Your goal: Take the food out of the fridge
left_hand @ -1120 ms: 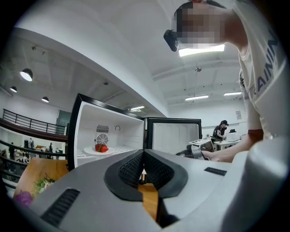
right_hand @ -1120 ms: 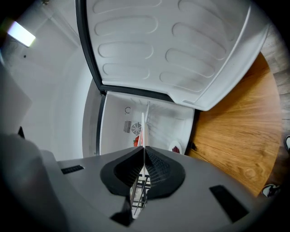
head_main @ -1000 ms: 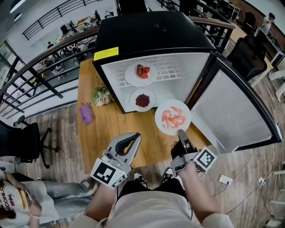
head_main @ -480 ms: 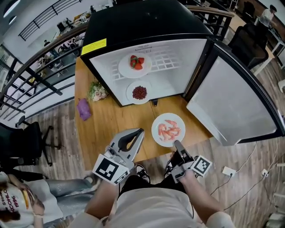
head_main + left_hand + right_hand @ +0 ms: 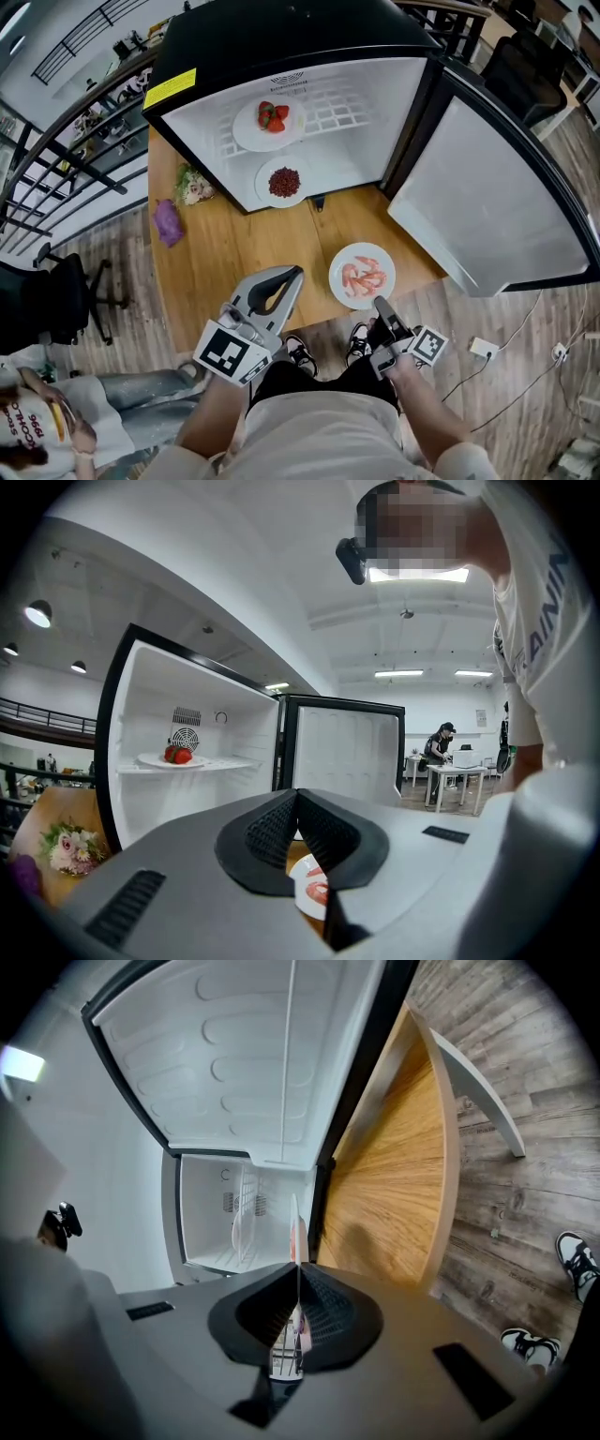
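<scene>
So the right gripper (image 5: 381, 303) is clamped on the shrimp plate's (image 5: 362, 276) rim at lower center. The left gripper (image 5: 294, 273) is closed and empty.

The wooden table (image 5: 234, 262) carries an open black mini fridge (image 5: 281, 37) at its far end, with a small bouquet (image 5: 192, 185) and a purple object (image 5: 168, 223) lying on the bare wood just left of it. A white plate of shrimp (image 5: 342, 289) is over the near right corner; whether it touches the wood cannot be told. Inside, the wire shelf (image 5: 337, 112) bears a plate of strawberries (image 5: 246, 136), and the compartment floor (image 5: 342, 176) below bears a plate of dark red food (image 5: 265, 190)
</scene>
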A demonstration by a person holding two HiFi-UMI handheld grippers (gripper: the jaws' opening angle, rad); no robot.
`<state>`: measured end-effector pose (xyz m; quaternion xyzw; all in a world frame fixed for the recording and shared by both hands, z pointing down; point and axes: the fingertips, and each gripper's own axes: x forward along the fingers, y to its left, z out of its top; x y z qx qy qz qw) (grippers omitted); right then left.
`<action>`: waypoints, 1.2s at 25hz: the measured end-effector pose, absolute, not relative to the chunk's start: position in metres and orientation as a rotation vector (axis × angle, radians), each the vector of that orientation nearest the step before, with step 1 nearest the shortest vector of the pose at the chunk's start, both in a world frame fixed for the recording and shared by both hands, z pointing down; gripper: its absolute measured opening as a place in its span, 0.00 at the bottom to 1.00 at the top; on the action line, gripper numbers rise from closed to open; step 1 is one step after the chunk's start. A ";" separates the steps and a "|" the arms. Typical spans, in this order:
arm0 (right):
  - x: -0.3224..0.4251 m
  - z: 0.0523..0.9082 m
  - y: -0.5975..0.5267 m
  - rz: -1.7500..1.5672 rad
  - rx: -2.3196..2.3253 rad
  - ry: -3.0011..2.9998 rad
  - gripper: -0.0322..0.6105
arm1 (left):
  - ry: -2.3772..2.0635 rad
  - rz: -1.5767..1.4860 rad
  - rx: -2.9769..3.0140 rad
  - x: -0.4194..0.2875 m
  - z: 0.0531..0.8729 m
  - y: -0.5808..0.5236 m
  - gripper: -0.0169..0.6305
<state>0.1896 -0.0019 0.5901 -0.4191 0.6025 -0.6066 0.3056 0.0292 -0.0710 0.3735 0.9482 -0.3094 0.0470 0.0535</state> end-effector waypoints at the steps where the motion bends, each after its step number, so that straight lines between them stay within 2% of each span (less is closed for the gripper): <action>1: 0.192 0.595 0.001 -1.614 -1.111 1.588 0.09 | -0.936 0.147 2.882 0.031 0.374 -0.070 0.04; 12: 0.208 0.645 0.022 -1.689 -1.167 1.542 0.09 | -0.915 0.155 2.869 0.042 0.383 -0.067 0.04; 30: 0.222 0.673 0.028 -1.724 -1.219 1.471 0.09 | -0.915 0.173 2.860 0.044 0.388 -0.066 0.04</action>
